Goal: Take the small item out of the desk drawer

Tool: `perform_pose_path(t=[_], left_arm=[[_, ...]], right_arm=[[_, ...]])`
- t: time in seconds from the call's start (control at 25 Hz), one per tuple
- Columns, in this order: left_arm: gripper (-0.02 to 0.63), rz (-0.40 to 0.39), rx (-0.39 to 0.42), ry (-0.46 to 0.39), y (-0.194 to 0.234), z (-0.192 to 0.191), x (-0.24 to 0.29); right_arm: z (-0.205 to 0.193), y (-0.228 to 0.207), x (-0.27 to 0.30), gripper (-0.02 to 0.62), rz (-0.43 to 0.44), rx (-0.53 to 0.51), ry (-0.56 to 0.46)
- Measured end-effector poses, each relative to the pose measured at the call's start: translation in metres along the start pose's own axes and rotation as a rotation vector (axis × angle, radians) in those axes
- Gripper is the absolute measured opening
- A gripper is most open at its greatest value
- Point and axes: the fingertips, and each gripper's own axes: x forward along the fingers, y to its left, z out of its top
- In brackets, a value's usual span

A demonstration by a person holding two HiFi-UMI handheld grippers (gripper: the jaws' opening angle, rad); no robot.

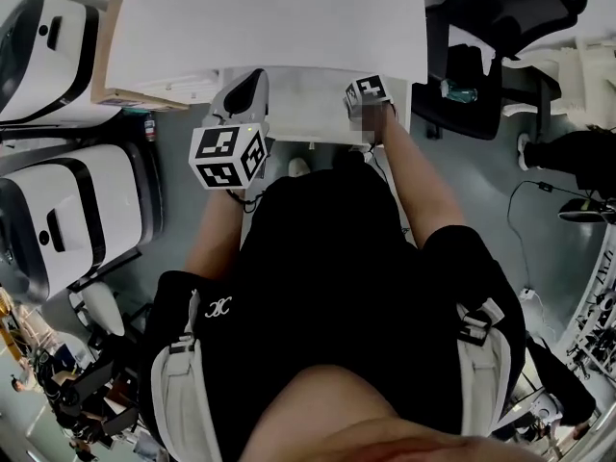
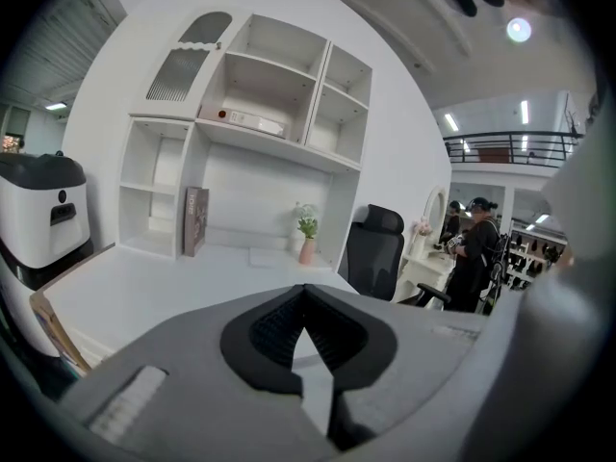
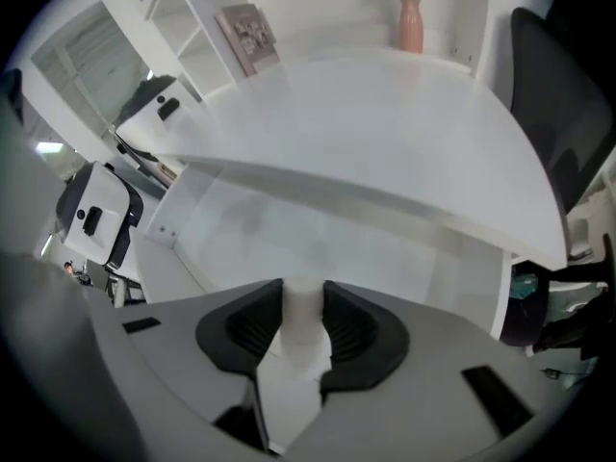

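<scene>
The step in hand looks like the lift-out. The right gripper (image 3: 303, 306) has its jaws clenched on the small item (image 3: 300, 340), a pale white piece between the 2 dark pads. It hangs over the open drawer (image 3: 289, 224), just under the edge of the white worktop (image 3: 385, 133). The left gripper (image 2: 306, 296) has its jaws pressed together with nothing in them, and it points out across the worktop, not at the drawer. The next move likely calls for a steady grip while the right gripper carries the item clear of the drawer to a spot where it can be put down. Only the right gripper view shows the item and the inside of the drawer. The head view shows both arms at the drawer, but the right gripper hides the item there. The left gripper view alone shows the shelves (image 2: 260, 94), a small plant (image 2: 306, 224) and a person (image 2: 472, 248) standing far off.
</scene>
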Motion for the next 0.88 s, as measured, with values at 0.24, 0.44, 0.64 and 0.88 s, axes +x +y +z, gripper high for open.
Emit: perform_pose_path(t=[0.24, 0.44, 0.64, 0.88], left_arm=[[0.014, -0.059, 0.029, -0.021, -0.016, 0.008, 0.009], [0.014, -0.104, 0.051, -0.043, -0.032, 0.019, 0.017], [0.015, -0.126, 0.068, -0.066, -0.044, 0.029, 0.022], [0.014, -0.153, 0.092, -0.083, -0.061, 0.04, 0.026]], right_arm=[[0.045, 0.013, -0.072, 0.123, 0.017, 0.018, -0.318], [0.081, 0.025, -0.155, 0.123, 0.002, -0.005, -0.58], [0.105, 0.034, -0.232, 0.121, -0.065, -0.04, -0.83], [0.113, 0.042, -0.317, 0.12, -0.187, -0.081, -1.071]])
